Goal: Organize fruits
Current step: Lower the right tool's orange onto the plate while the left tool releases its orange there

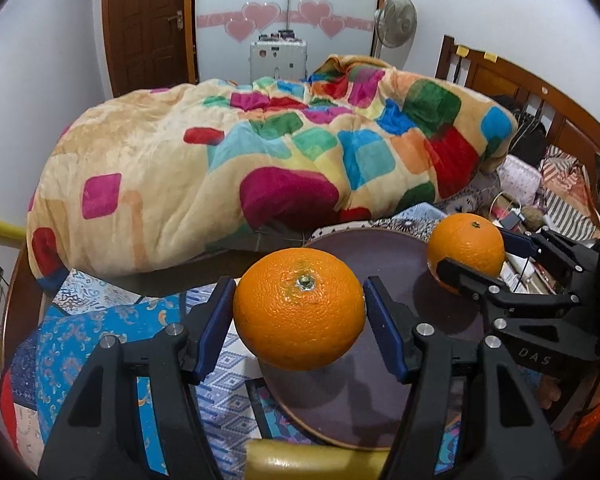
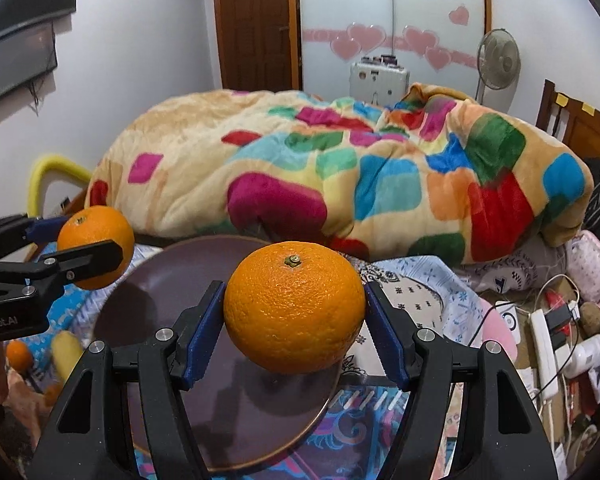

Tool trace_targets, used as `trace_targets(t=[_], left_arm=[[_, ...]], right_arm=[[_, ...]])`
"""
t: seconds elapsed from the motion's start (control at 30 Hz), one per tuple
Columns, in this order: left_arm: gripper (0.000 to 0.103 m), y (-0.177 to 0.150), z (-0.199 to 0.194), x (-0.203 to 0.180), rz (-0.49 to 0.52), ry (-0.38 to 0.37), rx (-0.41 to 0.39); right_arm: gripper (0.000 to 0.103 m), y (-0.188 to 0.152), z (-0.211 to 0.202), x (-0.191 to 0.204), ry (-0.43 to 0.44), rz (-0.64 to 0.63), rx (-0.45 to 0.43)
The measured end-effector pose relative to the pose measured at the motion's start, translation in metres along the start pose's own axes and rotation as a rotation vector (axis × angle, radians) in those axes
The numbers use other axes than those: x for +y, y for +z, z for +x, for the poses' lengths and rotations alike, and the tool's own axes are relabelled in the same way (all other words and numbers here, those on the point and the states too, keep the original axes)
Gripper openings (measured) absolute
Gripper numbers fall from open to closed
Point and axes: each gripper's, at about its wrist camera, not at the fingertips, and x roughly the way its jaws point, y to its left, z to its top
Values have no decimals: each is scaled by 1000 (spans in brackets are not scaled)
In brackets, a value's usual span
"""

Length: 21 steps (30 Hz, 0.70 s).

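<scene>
Blue pads of the left gripper clamp one orange above the dark round plate, those of the right gripper clamp a second orange above it, a patchwork blanket heaped behind.

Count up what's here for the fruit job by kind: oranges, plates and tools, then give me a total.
Oranges: 2, the left orange in the left tool and the right orange in the right tool
Plates: 1, the plate, dark and bare
Tools: 2
Total: 5
</scene>
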Motion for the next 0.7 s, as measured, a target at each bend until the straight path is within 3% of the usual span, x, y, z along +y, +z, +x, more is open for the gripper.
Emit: trace_targets(t=[0.3,0.53,0.7], left_arm=[[65,7,33,1,-33,-27,96],[65,4,43,-7,16,13,108],[66,3,48,-3,-1,-4,131]], right_arm=[[65,-1,18,4,11,-32,64],[66,-2,24,8,5,-50,66],[68,-3,24,10,6,-59,56]])
